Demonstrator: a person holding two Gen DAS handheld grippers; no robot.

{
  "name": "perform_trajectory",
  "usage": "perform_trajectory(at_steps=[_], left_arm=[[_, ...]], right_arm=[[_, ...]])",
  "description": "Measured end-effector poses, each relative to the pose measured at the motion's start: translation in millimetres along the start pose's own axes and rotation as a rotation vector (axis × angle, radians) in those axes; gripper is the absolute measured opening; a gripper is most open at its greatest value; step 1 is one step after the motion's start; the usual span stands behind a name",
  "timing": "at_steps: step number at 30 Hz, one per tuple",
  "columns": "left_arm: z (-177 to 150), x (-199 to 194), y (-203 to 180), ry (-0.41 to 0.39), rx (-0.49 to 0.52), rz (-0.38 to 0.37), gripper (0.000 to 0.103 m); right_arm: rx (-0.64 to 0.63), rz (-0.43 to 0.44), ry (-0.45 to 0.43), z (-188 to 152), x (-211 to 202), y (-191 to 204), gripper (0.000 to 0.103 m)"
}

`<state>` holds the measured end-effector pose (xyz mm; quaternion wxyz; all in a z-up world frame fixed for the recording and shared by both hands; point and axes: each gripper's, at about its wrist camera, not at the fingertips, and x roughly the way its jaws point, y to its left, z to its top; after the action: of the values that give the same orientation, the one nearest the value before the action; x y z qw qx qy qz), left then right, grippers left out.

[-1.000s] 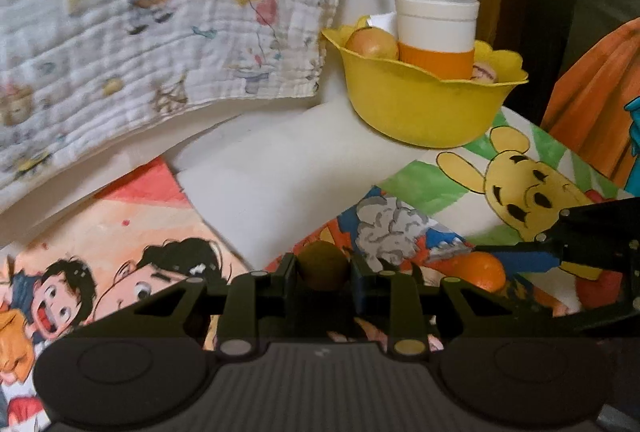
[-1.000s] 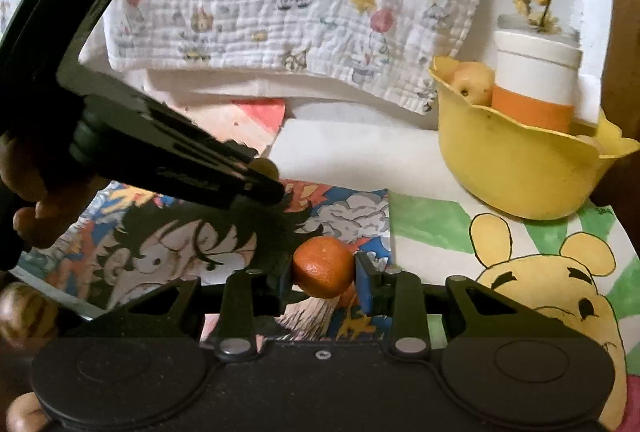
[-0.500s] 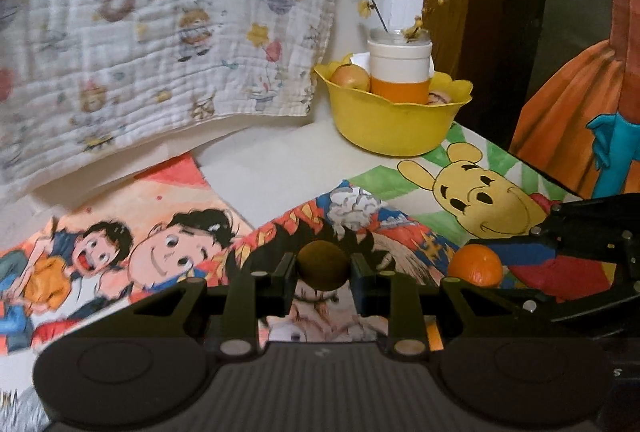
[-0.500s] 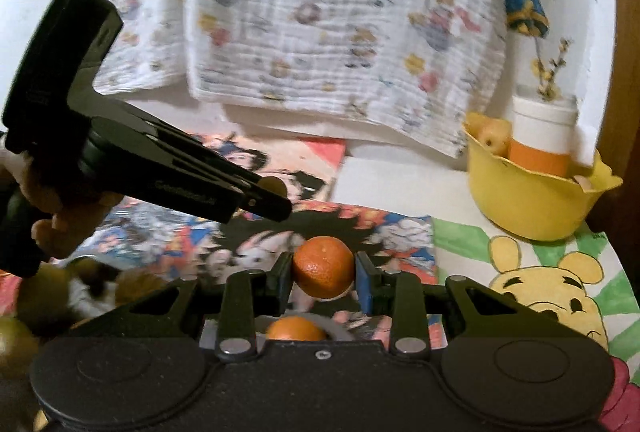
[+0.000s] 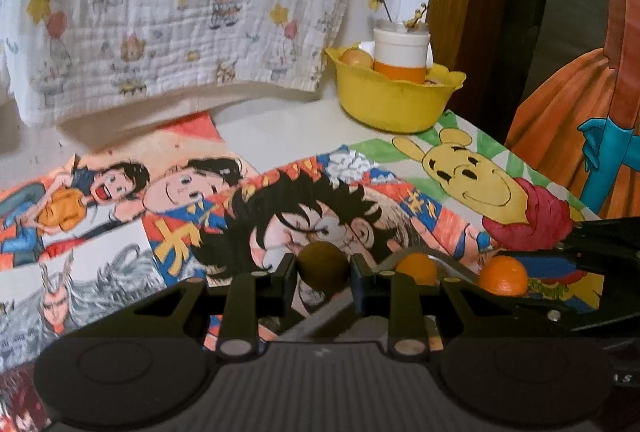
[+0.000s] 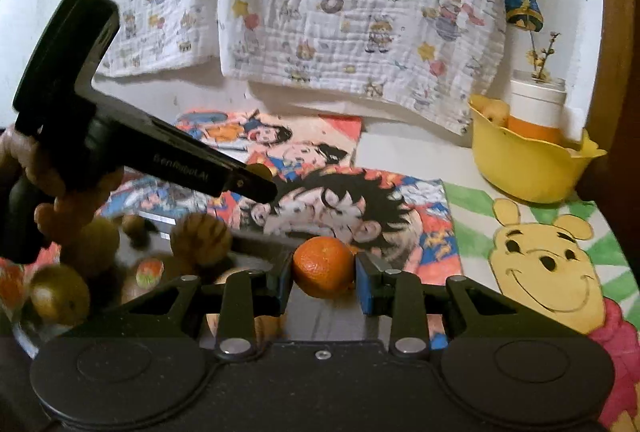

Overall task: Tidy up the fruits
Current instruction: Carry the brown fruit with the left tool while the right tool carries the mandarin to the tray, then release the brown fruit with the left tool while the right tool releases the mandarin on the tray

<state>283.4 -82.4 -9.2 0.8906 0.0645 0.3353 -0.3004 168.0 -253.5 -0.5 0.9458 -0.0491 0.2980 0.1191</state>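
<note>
i have both grippers loaded. my left gripper (image 5: 323, 268) is pinching a round brown fruit (image 5: 322, 266), and my right gripper (image 6: 323, 278) is clamped on a small bright orange mandarin (image 6: 323, 266); each fruit sits squarely between its pads, above the cartoon-printed paper mats (image 5: 280, 199). the scalloped yellow plastic bowl (image 6: 528, 167) lies ahead and to the right of both, well apart, at the far corner by the hanging white printed cloth (image 6: 352, 3). my right gripper looks nearer to it, i judge. a shallow tray with more loose fruit (image 6: 76, 296) lies low on the left in the right wrist view.
</note>
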Motion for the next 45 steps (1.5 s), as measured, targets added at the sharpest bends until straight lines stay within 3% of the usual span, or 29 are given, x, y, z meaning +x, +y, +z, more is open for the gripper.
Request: perform_trajectory(at_steps=[7,18,40,45], left_arm=[[-7.6,11.9,-7.2,0.051,-0.017,-0.015,0.031],[-10.3,25.8,-19.6,0.154,0.048,-0.012,0.031],[-9.2,27.1,-20.8,0.178,0.062,-0.017,0.034],[-7.7,25.6,-16.7,0.181,0.031,-0.026,0.038]], right_arm=[[-0.014,-0.018,0.032,-15.7,-4.7,0.7,0.035],[-0.028,-0.014,0.064,-25.1,-0.6,3.3,0.035],[-0.031,-0.011,0.069,-27.7,1.7,2.2,0.037],[-0.030,-0.015,0.063,-29.8,0.9,3.5,0.045]])
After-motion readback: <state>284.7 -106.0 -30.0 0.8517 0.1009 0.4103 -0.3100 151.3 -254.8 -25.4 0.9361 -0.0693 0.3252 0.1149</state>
